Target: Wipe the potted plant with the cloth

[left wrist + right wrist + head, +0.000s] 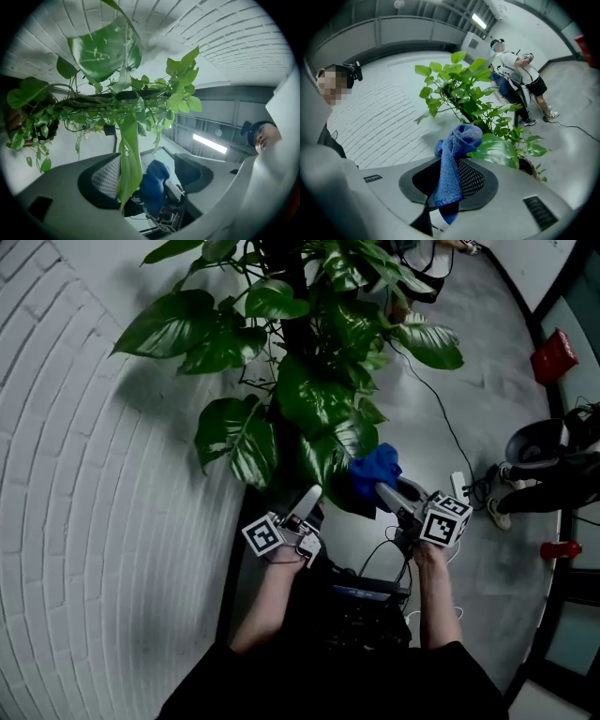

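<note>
The potted plant [309, 352] stands by the wall, with large glossy green leaves. My right gripper [384, 489] is shut on a blue cloth [375, 468], which is pressed against a low leaf [330, 448]. In the right gripper view the cloth [457, 159] hangs bunched between the jaws of the right gripper [447, 180], beside a leaf [499, 150]. My left gripper [309, 495] is open just left of the cloth, under the low leaves. In the left gripper view a long leaf [129, 164] hangs between the spread jaws of the left gripper [147, 176], with the cloth [152, 185] beyond it.
A white brick wall [84, 521] curves along the left. Black gear [361, 606] lies on the grey floor at my feet, and a cable [441, 418] trails right. A red object [553, 354] and a dark seat [534, 446] sit at right. A person [520, 77] stands beyond the plant.
</note>
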Action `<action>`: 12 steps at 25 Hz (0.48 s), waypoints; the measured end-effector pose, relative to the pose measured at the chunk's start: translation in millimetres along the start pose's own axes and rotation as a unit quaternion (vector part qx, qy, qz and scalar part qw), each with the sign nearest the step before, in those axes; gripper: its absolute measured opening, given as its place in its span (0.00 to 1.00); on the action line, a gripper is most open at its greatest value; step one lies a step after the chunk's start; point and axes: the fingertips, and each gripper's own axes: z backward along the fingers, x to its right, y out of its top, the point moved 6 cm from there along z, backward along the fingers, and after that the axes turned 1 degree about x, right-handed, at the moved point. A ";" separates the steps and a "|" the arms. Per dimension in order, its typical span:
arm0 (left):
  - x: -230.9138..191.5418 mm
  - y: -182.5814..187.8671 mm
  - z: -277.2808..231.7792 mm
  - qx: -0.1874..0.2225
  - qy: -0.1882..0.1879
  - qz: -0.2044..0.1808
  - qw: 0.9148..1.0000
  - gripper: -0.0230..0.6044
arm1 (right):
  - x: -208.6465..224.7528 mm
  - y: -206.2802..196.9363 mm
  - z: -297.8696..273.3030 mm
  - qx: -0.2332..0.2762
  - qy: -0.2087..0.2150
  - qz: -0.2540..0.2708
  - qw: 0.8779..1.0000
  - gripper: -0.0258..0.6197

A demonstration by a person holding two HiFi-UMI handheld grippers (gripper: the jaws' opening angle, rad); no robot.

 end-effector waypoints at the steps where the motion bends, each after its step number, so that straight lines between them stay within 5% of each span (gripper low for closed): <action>1: -2.0 2.2 -6.3 -0.004 -0.005 0.003 1.000 0.59 | 3.9 5.0 -16.9 -0.023 -0.004 0.011 1.000 0.23; 5: -12.5 9.7 -22.6 -0.015 -0.022 0.021 0.999 0.59 | 13.6 26.8 -85.6 -0.075 0.007 0.035 0.997 0.23; 12: -29.8 27.5 -30.5 0.011 -0.050 0.042 0.998 0.59 | 29.3 73.5 -172.9 -0.001 0.020 0.002 1.000 0.23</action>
